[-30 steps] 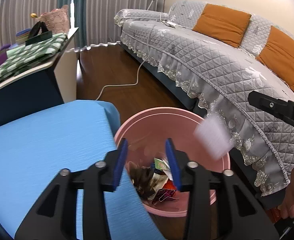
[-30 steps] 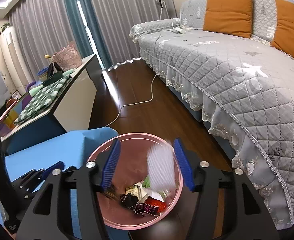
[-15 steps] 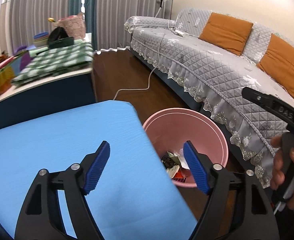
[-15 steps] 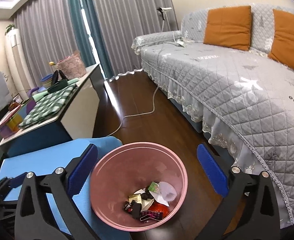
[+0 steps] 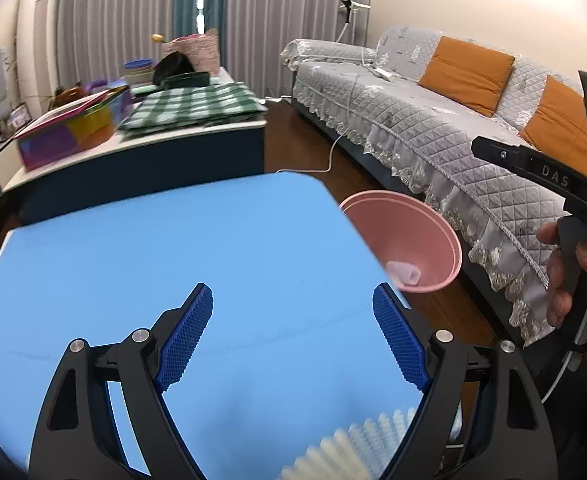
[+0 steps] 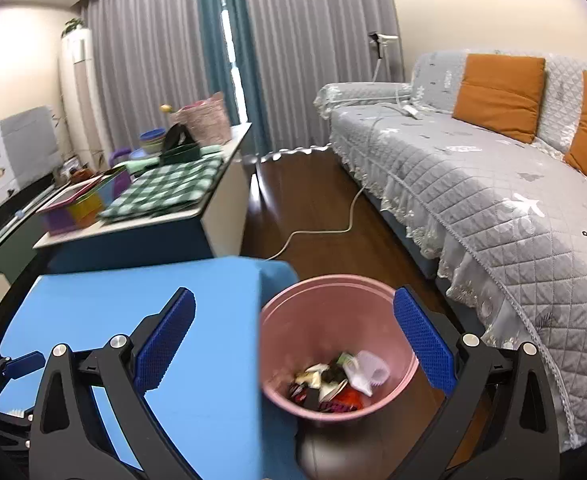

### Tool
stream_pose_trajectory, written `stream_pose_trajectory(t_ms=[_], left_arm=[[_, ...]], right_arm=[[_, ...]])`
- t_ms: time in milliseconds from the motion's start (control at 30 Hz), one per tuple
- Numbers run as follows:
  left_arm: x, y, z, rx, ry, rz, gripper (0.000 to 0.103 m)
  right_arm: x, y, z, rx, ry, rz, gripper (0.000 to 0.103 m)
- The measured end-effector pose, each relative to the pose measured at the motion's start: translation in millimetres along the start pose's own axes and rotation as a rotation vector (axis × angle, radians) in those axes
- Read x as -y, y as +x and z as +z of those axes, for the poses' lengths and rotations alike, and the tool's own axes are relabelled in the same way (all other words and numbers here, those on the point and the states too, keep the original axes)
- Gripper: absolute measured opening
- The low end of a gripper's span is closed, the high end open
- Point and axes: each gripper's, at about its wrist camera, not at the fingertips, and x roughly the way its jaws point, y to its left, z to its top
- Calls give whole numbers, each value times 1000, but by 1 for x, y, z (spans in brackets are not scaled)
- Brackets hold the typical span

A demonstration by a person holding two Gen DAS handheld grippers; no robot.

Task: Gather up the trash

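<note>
left gripper (image 5: pixel 292 316): jaws just opened wide, nothing held, blue table (image 5: pixel 173 260) beneath
right gripper (image 6: pixel 293 320): spread fully, empty
pink bin (image 6: pixel 277 312): trash (image 6: pixel 337 380) seen below right jaws

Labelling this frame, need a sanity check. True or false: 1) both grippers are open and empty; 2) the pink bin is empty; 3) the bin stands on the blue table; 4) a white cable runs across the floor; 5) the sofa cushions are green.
1) Left gripper and right gripper open, empty: true; both have just been opening, nothing between them.
2) Pink bin empty: false, trash lies in it.
3) Bin on the blue table: false, it stands on the floor beside it.
4) White cable on the floor: true.
5) Cushions green: false, orange.
</note>
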Motion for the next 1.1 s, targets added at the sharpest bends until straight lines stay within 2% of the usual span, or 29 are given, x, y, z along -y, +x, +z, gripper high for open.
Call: stream_pose_trajectory(t_ms=[167, 233, 367, 567, 1100], left_arm=[[-22, -29, -19, 47, -44, 95, 81], [-36, -37, -26, 59, -105, 132, 83], [-51, -42, -32, 66, -135, 199, 85], [-62, -35, -37, 16, -174, 215, 85], [-54, -14, -38, -21, -173, 199, 85]], right_arm=[[-31, -25, -18, -18, -21, 10, 98], [-41, -32, -26, -26, -27, 13, 98], [-61, -42, -49, -51, -43, 15, 98], [-84, -42, -74, -91, -86, 26, 98], [-84, -21, -82, -114, -97, 1, 98]])
